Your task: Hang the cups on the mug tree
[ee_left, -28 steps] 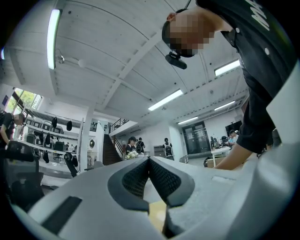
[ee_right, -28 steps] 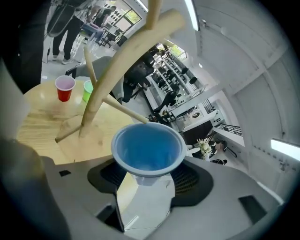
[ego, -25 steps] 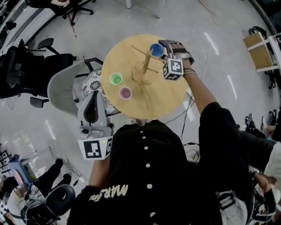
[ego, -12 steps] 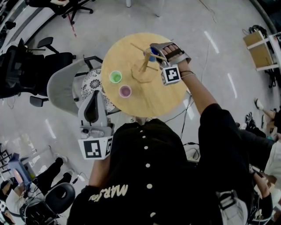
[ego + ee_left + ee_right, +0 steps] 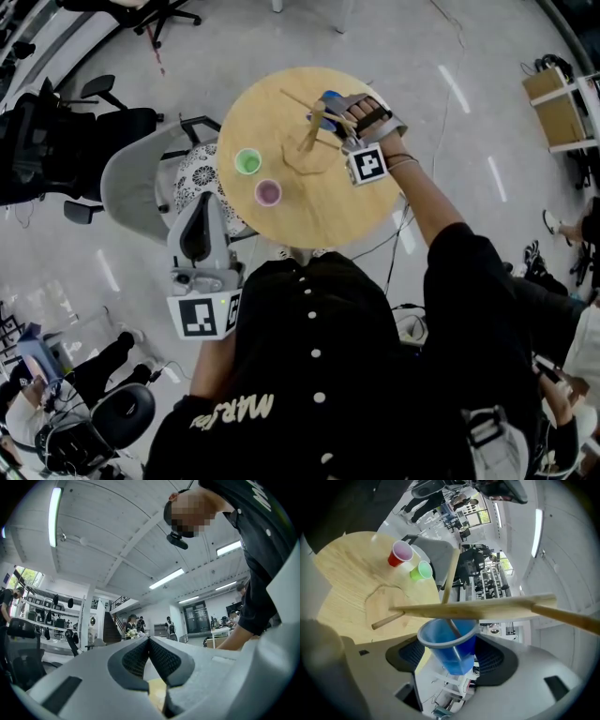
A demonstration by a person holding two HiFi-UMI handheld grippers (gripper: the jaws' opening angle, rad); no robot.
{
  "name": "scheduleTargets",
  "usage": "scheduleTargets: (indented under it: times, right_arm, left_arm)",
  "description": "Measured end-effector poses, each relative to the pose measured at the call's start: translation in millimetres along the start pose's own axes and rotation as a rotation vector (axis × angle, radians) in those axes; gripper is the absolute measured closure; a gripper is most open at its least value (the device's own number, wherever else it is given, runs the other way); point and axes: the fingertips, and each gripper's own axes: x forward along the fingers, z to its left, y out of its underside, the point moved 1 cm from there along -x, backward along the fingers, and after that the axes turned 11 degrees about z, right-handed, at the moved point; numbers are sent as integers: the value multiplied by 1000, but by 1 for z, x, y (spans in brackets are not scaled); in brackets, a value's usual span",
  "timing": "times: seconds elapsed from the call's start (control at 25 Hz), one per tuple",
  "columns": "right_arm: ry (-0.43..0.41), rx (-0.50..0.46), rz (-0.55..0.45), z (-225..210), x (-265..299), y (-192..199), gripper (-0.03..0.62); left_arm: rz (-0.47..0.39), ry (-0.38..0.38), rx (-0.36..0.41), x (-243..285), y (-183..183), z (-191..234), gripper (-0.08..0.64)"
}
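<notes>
At lower centre, the blue cup [image 5: 447,639] stands mouth-up between the right tool's [image 5: 451,660] just-opening jaws, with a mug tree [image 5: 450,573] peg slanting down into it.

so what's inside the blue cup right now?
One peg of the mug tree runs into the blue cup through its mouth; nothing else shows inside. Where the peg's tip ends is hidden by the cup's wall.

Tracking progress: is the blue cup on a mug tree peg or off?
On, it seems: in the right gripper view a thin peg reaches into the open mouth of the tipped blue cup.
</notes>
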Motion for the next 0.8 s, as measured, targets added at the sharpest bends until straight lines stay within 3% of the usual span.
scheduleTargets:
  times: [0.2, 0.56, 0.64, 0.8]
  right_arm:
    - [-2, 82, -7, -3, -3, 1, 235]
    - [19, 302, 39, -1, -32, 21, 230]
    - [22, 441, 53, -5, -40, 28, 230]
    - [-3, 858, 80, 3, -68, 43, 230]
  left_arm:
    - [14, -2, 1, 3, 2, 1, 566]
    - [8, 8, 7, 9, 4, 0, 567]
    - [12, 12, 14, 11, 5, -2, 566]
    - [20, 20, 31, 13, 11, -3, 566]
